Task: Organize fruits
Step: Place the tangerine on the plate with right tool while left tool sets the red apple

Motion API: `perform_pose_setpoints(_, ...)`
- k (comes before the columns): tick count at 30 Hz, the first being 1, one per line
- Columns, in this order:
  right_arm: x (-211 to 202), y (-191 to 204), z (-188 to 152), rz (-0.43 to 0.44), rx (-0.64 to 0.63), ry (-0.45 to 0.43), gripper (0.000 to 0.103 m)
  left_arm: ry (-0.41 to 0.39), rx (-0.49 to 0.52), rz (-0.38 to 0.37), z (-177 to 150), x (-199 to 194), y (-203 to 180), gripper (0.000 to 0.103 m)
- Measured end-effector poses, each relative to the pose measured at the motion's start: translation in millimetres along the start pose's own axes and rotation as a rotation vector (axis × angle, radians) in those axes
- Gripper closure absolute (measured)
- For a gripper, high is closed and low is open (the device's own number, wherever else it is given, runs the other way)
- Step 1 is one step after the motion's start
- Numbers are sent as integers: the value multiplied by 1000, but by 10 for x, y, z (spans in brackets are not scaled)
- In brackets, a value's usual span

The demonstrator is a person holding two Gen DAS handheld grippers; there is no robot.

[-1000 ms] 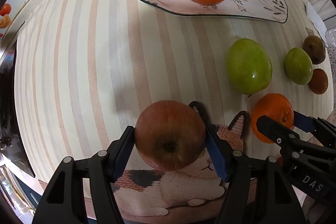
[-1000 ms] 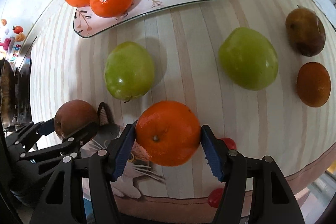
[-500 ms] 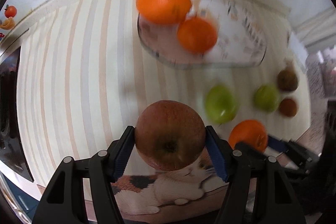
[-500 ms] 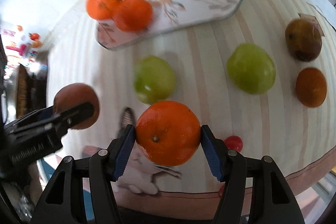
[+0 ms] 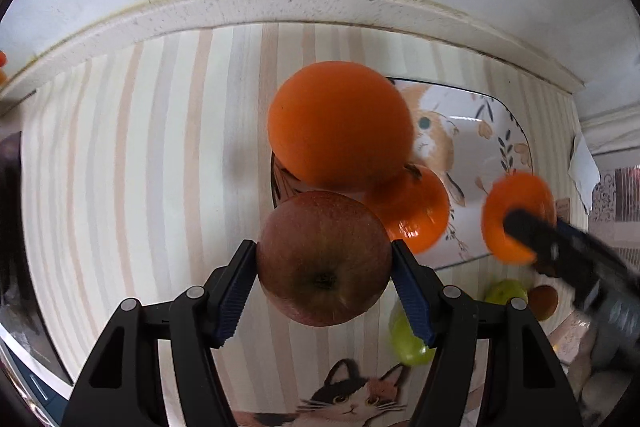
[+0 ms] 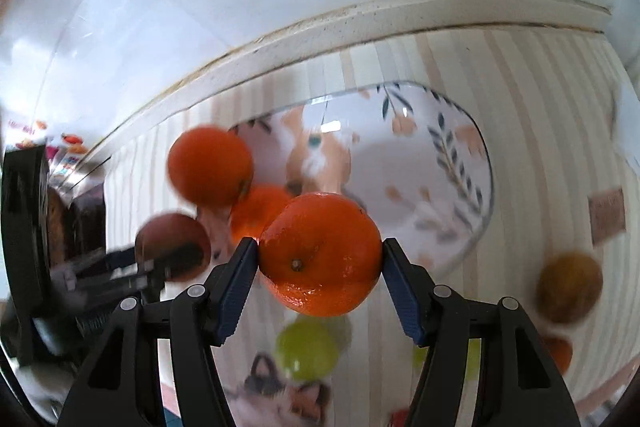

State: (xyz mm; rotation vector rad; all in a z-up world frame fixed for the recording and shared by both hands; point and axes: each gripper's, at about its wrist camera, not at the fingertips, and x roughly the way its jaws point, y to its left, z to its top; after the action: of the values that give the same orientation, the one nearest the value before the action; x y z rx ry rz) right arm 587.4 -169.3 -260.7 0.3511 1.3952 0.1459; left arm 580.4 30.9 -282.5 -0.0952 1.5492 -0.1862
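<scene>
— Both fruits have travelled from the near edge of the striped mat toward the plate (image 5: 492, 131) since a second ago; the green ones that lay ahead now sit behind the fingers.

— What's the left hand-held gripper (image 5: 324, 287) carrying?

— A red-brown apple (image 5: 324, 259), pinched between its blue pads, calyx end facing the camera. It hangs just short of the plate's near left end, close to the two oranges (image 5: 340, 127) lying there.

— And the right hand-held gripper (image 6: 320, 271)?

— Clamped on an orange (image 6: 320, 253), stem dimple toward the lens, over the plate's near rim. That view is blurred.

— Where's the rest?

— Two green fruits (image 6: 308, 349) lie on the mat (image 5: 120, 167) between the plate and the cat picture (image 5: 348, 399). A brownish fruit (image 6: 570, 287) sits off to the right, a smaller orange one at the frame edge below it. The mat covers the bench up to a speckled ledge (image 5: 280, 3) against the white wall.
</scene>
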Motion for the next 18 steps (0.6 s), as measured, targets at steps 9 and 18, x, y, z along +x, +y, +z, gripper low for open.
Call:
perform_pose_setpoints(9,530,42,484,9,13,71,37,25,-32,4,-23,155,-70,38)
perform_pose_setpoints(18,757,23,599,23,23,108,34,61,-48,47,7,200,-190,38)
